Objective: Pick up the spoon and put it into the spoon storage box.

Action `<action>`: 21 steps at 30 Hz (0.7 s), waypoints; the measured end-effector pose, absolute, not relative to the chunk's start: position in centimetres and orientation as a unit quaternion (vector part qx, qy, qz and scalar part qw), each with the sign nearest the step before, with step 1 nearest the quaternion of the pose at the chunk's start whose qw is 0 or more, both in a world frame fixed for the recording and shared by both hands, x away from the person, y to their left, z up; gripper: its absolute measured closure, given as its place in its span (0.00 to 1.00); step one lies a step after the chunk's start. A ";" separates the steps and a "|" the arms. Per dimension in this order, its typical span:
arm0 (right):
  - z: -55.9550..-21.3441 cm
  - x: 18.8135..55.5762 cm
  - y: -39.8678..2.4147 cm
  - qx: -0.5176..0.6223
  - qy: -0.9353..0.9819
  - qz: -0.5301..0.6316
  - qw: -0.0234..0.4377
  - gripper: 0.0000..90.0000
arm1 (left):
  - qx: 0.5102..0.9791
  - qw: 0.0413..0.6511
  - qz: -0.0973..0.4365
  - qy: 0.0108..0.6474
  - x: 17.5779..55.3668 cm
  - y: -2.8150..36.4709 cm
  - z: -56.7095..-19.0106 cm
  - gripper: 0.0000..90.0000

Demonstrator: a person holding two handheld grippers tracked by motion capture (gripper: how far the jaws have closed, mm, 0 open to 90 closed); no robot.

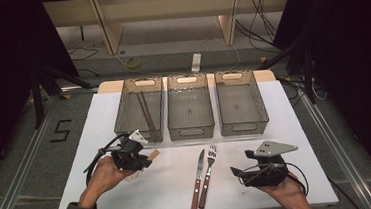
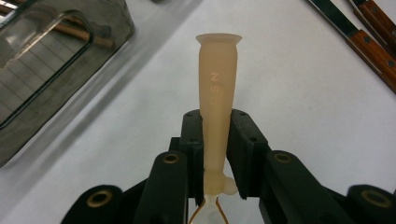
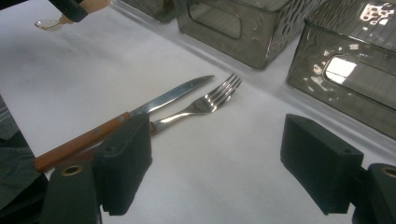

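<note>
The left gripper (image 2: 215, 154) is clenching the pale handle of a spoon (image 2: 218, 93) above the white table (image 1: 170, 186), near the left bin (image 1: 139, 110), while the right gripper (image 3: 215, 172) is resting released beside the knife (image 1: 198, 179) and fork (image 1: 208, 175).

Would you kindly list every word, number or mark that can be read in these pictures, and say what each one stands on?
"5": black figure on the grey floor, left of the white table.
"N S": faint raised letters on the cream plastic spoon handle clamped in the left gripper; any further letters are too faint to read.
</note>
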State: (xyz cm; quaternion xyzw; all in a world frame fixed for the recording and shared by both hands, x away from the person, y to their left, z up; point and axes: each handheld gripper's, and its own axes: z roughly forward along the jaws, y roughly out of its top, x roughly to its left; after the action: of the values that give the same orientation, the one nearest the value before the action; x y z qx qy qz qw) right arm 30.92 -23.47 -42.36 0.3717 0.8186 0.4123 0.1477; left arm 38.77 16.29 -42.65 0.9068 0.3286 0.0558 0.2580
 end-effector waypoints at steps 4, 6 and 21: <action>-42.3 30.9 -23.5 0.372 0.818 0.413 0.149 0.28 | 0.900 0.272 0.057 0.335 38.8 16.3 -42.2 0.85; -42.3 30.9 -23.5 0.372 0.817 0.414 0.150 0.28 | 0.895 0.285 0.058 0.337 38.7 16.2 -41.9 0.85; -42.3 31.0 -23.5 0.371 0.817 0.415 0.152 0.28 | 0.863 0.357 0.067 0.350 39.8 15.5 -39.6 0.85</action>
State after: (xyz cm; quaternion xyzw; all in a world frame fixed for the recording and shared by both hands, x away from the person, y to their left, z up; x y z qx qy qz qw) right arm 30.95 -23.47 -42.29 0.3710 0.8168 0.4149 0.1521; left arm 39.83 15.51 -39.62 0.8635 0.3497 0.0666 0.3573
